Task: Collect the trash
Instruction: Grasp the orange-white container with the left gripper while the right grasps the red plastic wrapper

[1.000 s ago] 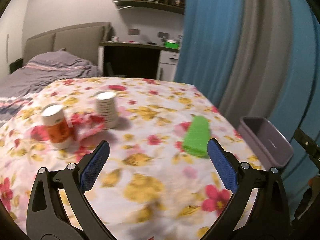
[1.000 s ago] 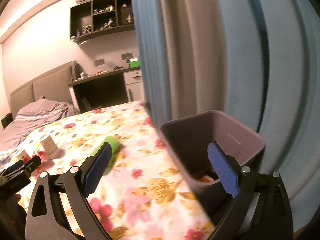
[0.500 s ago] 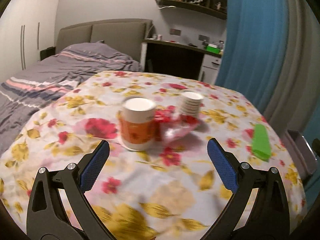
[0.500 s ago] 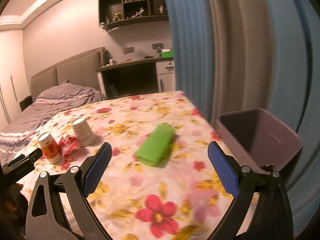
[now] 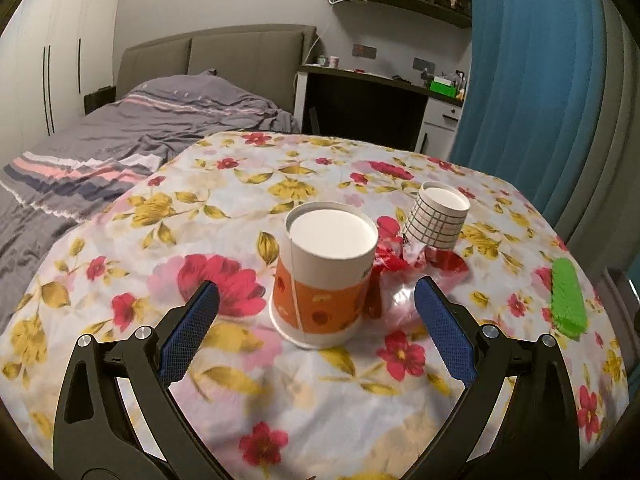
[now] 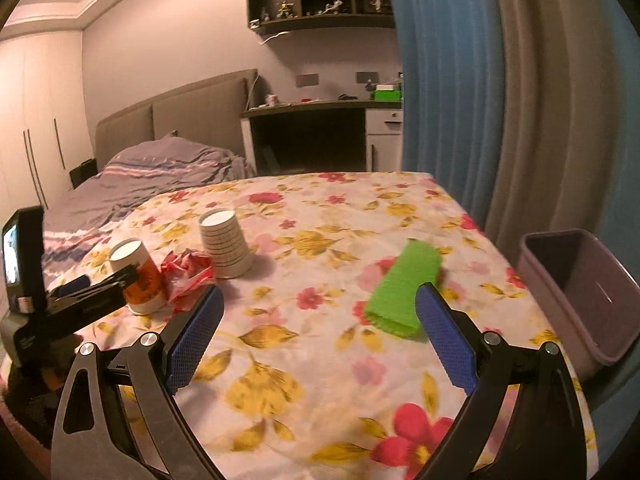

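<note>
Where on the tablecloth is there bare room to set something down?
Free: the wide stretch between the checked cup and green cloth, plus the near edge by the right tool. Crowded: orange cup, red wrapper and checked cup cluster together.

Over the last second the left gripper (image 5: 316,328) has swung left and closed in on the orange cup (image 5: 326,276), which went from small at the far left of its view to large at the centre, between the wide-apart fingers. The right gripper (image 6: 320,334) has pulled back from the purple bin (image 6: 580,296), now at the right edge of its view, and the green cloth (image 6: 404,288) lies centre right.
</note>
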`<state>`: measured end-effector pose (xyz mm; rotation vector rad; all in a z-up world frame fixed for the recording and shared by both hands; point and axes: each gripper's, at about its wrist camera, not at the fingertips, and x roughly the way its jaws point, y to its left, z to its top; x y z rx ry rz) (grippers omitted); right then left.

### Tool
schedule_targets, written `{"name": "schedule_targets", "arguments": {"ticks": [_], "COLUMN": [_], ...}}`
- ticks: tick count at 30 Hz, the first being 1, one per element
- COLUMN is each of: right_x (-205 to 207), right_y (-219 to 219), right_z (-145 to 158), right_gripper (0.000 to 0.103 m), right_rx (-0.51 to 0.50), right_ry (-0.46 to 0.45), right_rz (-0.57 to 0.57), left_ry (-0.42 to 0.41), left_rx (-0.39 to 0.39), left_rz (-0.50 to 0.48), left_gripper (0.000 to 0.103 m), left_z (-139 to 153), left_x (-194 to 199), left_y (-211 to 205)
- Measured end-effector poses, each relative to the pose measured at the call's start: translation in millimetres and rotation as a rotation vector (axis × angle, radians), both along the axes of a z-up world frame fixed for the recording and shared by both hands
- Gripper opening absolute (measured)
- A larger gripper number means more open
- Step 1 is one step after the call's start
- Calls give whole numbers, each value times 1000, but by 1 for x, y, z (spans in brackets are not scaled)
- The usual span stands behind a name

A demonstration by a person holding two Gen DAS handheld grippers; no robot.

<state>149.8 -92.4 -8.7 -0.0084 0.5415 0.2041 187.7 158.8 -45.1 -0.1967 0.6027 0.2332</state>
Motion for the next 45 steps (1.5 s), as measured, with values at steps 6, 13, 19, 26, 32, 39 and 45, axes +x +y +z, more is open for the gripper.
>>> {"name": "schedule_targets", "arguments": {"ticks": [6,13,19,26,32,39,45], "right_x": [19,45,63,89,104,97,82], "right_y": [23,57,83,111,125,131,121], "right_z": [-7,-19,-32,-45,-58,-64,-54], "right_gripper": [93,89,78,66,48,17,6], "right_rx": [-14,-35,-41,-30,-20,-43,-40], "right_ry": [25,54,93,161,232,246,202], "right_rz": [30,71,112,153,181,212,221], "left_ry": [28,48,32,-11,-27,-26,-23], "left_rx": [-74,-140,-139,-126,-97,-109,-109], "left_rz": [-22,-56,-20,40,62,51,44], "left_gripper": [85,62,61,61,61,61,61], "left_z": [-8,-15,-5,9,15,13,12], "left_x": [20,31,16,-14,-29,-32,-35], "left_y": [10,19,28,47,55,54,49]}}
